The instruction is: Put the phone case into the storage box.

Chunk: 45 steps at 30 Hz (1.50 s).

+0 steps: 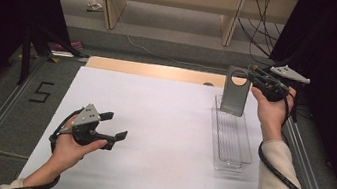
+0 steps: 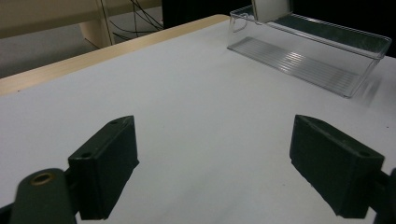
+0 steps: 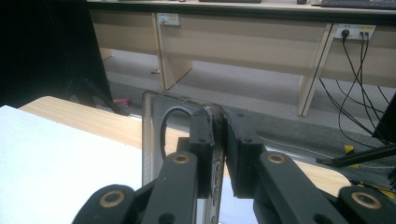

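Digit "5" in black tape (image 1: 41,91) on grey floor (image 1: 11,116), left of table.

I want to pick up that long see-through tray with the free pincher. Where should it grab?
Grip the clear tray by its near short wall, coming down from above with the open left gripper. Its walls are thin and upright, so one jaw probably fits inside, one outside. The right gripper holds the grey plate at the far end.

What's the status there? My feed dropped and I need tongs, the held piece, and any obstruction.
Right tongs shut on phone case, held upright over far end of clear tray. Left tongs open, low over white table. Nothing in the way.
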Each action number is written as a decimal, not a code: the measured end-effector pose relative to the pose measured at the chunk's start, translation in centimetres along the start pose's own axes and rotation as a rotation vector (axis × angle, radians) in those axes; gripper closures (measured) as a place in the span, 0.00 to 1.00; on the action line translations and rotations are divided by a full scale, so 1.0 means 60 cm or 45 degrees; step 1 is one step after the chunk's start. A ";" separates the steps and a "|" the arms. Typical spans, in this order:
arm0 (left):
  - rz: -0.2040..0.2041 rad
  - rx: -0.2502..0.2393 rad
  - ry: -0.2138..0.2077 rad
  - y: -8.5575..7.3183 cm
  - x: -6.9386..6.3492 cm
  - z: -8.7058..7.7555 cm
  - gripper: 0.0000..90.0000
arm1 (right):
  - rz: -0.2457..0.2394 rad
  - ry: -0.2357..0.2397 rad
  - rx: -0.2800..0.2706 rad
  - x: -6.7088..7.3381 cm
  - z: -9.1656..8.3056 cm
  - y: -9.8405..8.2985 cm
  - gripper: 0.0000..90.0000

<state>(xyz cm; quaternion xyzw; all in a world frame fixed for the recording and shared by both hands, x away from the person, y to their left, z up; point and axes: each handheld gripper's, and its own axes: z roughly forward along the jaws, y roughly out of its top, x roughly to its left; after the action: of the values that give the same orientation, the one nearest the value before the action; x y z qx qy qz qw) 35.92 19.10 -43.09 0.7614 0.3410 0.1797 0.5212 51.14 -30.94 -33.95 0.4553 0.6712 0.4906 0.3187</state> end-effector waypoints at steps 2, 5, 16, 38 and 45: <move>0.003 0.002 0.000 0.000 0.000 0.000 0.17 | 0.001 -0.002 0.003 0.000 0.001 0.000 0.91; 0.000 0.001 0.001 0.000 0.000 0.000 0.17 | 0.000 -0.003 0.008 -0.001 0.004 -0.001 0.91; 0.004 0.002 0.003 0.000 0.000 0.000 0.17 | 0.006 -0.004 0.034 -0.003 0.013 -0.006 0.91; 0.003 0.002 0.002 0.000 0.000 0.000 0.17 | 0.006 -0.008 0.092 -0.006 0.032 -0.022 0.91; 0.003 0.002 0.002 0.000 0.001 0.000 0.17 | 0.007 -0.009 0.114 -0.006 0.039 -0.027 0.91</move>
<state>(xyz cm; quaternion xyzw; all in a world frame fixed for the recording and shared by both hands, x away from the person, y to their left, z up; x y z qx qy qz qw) 35.93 19.13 -43.09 0.7622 0.3406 0.1805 0.5201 52.87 -30.59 -36.24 0.4726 0.6901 0.4593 0.2990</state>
